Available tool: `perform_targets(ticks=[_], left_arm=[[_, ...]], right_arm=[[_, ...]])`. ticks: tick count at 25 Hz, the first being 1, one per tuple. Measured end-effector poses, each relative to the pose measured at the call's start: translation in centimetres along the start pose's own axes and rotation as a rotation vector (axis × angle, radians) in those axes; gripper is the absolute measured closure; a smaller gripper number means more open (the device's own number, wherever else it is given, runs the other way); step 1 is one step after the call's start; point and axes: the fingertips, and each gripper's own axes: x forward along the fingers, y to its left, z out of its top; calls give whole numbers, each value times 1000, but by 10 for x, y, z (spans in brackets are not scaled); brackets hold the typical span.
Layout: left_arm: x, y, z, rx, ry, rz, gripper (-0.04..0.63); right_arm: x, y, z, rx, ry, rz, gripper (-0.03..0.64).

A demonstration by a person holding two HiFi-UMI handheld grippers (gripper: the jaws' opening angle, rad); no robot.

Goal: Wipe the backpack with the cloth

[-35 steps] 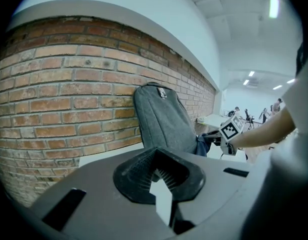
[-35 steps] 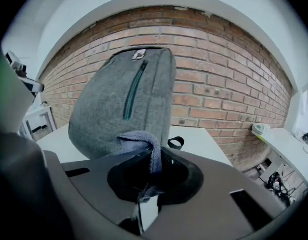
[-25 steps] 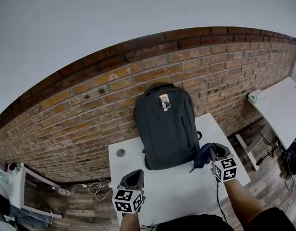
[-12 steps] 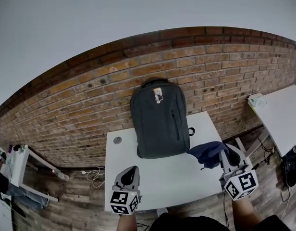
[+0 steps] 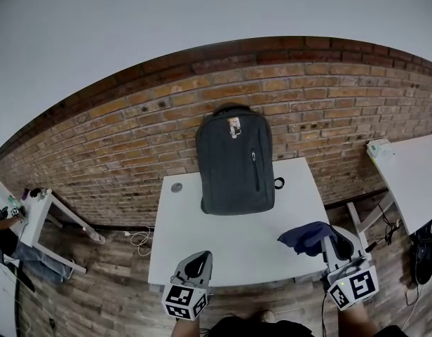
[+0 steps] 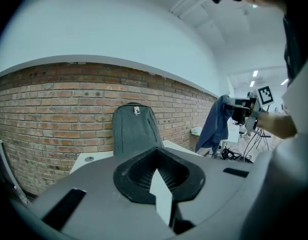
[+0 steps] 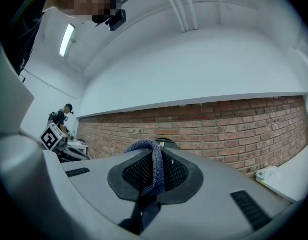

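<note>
A dark grey backpack (image 5: 235, 161) stands upright against the brick wall at the back of the white table (image 5: 223, 237); it also shows in the left gripper view as the backpack (image 6: 134, 129). My right gripper (image 5: 335, 243) hangs at the table's front right corner, shut on a dark blue cloth (image 5: 306, 237) that drapes toward the table. In the right gripper view the cloth (image 7: 155, 170) loops up between the jaws. My left gripper (image 5: 196, 265) is shut and empty at the table's front edge, well short of the backpack.
A small round disc (image 5: 176, 187) lies on the table left of the backpack. A second white table (image 5: 412, 174) stands to the right, a small white stand (image 5: 37, 220) to the left. Cables (image 5: 139, 239) lie on the wooden floor.
Both grippers have drawn back toward the table's front edge. The right one carried the cloth away from the backpack's lower right side to the front right corner.
</note>
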Motion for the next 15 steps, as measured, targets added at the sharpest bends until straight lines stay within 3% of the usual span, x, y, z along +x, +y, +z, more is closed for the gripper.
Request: perform_targets(ticks=[9, 15], left_arm=[[-37, -24, 5, -3, -56, -63, 607], [-91, -21, -11, -3, -54, -76, 607]], right_arm=[[-53, 24, 3, -45, 16, -52, 588], [-96, 67, 4, 15, 18, -97, 588]])
